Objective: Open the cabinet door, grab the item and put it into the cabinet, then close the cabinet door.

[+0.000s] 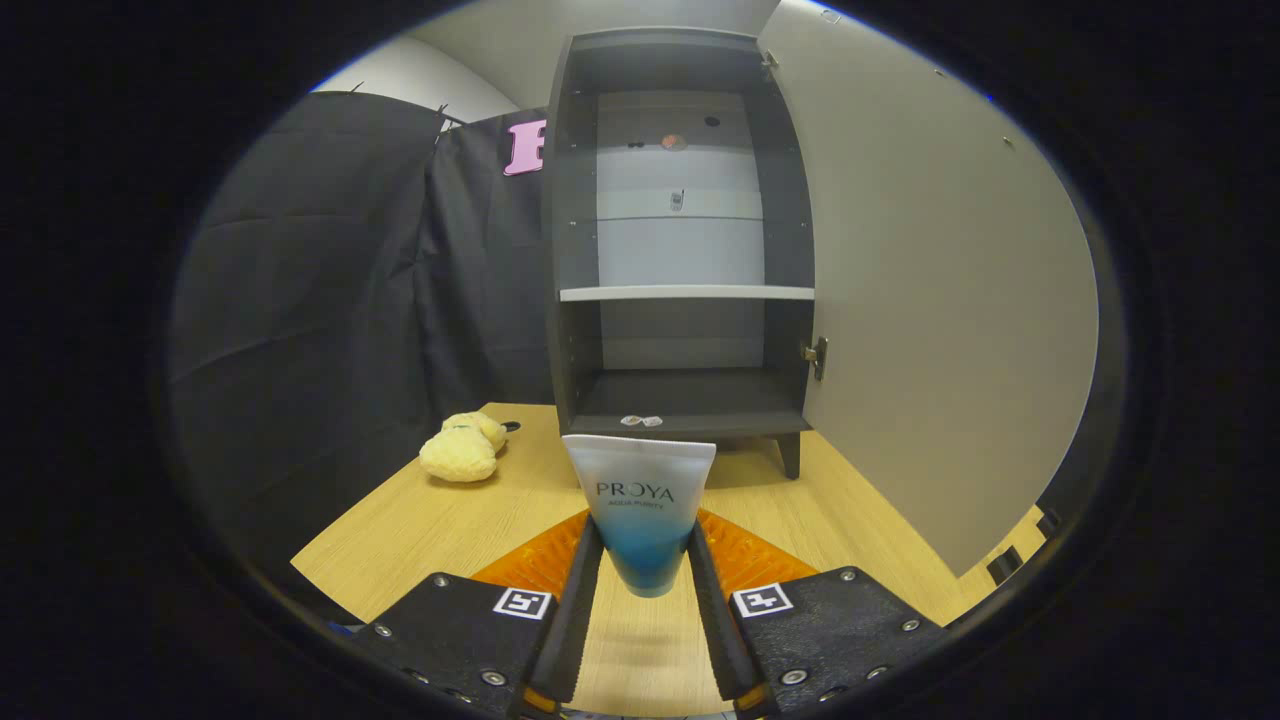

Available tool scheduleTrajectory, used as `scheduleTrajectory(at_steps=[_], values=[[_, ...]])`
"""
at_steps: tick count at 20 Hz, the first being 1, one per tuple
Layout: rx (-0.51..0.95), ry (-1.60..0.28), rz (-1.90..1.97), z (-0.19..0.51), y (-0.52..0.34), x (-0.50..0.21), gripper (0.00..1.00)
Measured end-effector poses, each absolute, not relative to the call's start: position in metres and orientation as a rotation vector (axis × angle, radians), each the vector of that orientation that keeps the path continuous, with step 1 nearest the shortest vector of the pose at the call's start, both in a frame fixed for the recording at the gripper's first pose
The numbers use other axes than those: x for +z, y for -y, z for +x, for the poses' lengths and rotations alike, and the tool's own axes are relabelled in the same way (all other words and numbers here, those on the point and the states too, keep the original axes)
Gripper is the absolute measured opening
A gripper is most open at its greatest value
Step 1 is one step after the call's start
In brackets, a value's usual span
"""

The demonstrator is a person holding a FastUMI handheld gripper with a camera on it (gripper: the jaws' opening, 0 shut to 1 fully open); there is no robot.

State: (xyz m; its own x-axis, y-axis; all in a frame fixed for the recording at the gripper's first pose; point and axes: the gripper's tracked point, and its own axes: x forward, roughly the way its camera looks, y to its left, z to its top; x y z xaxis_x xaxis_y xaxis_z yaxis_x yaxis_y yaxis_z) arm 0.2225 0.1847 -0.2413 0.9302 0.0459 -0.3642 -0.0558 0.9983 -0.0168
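Note:
A white and blue cosmetic tube (640, 505) stands upright between my fingers, its flat crimped end up and its blue cap end down, held above the wooden table (420, 525). My gripper (645, 560) is shut on the tube, both fingers pressing its lower blue part. Beyond it stands a dark grey cabinet (575, 250) with a light shelf (686, 293) halfway up. Its door (930, 300) is swung wide open to the right. The bottom compartment (690, 395) lies straight ahead of the tube.
A yellow plush toy (462, 447) lies on the table left of the cabinet. Black cloth hangs behind and to the left. The open door stands as a wall along my right side. Two small clear pieces (641, 421) sit on the cabinet's front lip.

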Motion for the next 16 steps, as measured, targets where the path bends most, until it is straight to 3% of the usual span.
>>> scheduleTrajectory(at_steps=[16], values=[[0.078, -0.286, -0.029, 0.329, -0.16, -0.145, 0.51]])
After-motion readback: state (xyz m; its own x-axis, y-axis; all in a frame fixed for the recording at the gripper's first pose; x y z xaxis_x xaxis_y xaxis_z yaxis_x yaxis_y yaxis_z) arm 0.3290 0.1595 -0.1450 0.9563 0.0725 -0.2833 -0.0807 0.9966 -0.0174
